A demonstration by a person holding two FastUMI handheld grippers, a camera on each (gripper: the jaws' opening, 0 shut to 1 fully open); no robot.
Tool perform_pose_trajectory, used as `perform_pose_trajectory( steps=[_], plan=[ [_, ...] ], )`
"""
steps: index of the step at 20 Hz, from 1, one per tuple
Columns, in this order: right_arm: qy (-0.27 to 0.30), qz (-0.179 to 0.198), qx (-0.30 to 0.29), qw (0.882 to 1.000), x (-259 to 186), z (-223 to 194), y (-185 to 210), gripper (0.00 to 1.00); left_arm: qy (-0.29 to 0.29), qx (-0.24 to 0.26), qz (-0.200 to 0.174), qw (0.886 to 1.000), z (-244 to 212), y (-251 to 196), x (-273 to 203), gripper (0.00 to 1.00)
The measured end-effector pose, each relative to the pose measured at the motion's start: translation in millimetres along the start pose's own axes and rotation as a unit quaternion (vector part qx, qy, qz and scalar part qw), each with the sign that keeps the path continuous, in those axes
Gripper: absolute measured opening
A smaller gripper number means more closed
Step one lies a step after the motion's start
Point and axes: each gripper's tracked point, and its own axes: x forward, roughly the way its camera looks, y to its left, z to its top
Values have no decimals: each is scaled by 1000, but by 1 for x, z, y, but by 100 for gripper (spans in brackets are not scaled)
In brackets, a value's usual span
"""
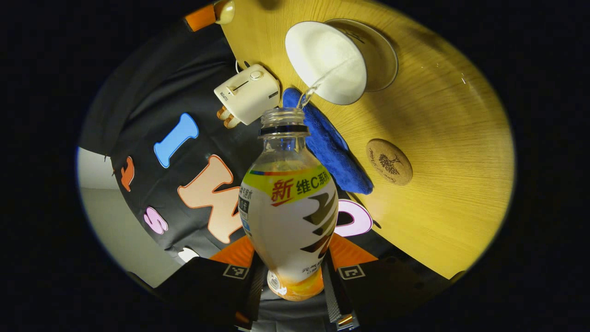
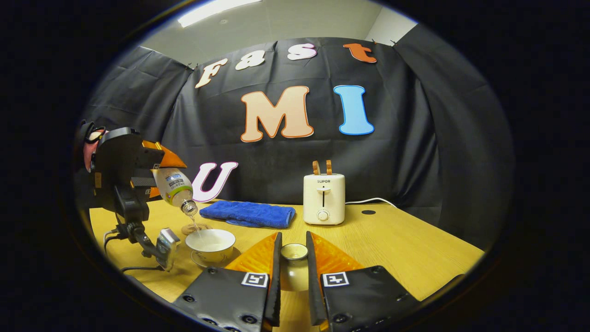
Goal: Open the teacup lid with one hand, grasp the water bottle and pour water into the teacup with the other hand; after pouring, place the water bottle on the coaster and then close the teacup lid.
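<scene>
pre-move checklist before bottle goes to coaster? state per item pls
1. Left tongs shut on bottle: ok.
2. Stream landing in cup: ok.
3. Pour finished: not ok, water is running from the mouth.
4. Coaster bare, nothing on it: ok.
5. Right tongs gripping lid, off the cup: ok.
6. Cup fill level: cannot tell.

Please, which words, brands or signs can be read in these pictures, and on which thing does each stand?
"SUPOR": on the front of the toaster.
Water bottle: its label carries print, which is not read off here.
Coaster: a tree emblem; the lettering around it is too small to read.
</scene>
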Motion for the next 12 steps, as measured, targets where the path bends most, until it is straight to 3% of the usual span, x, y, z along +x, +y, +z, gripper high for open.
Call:
perform_pose_trajectory(
  steps=[8, 12],
  plan=[
    [0, 1, 0, 1000, 0, 0, 0, 28, -1, 8, -4, 1000, 2, -3, 3, 55],
    [0, 1, 0, 1000, 0, 0, 0, 29, -18, -70, -22, 997, 9, -25, 1, 55]
  ],
)
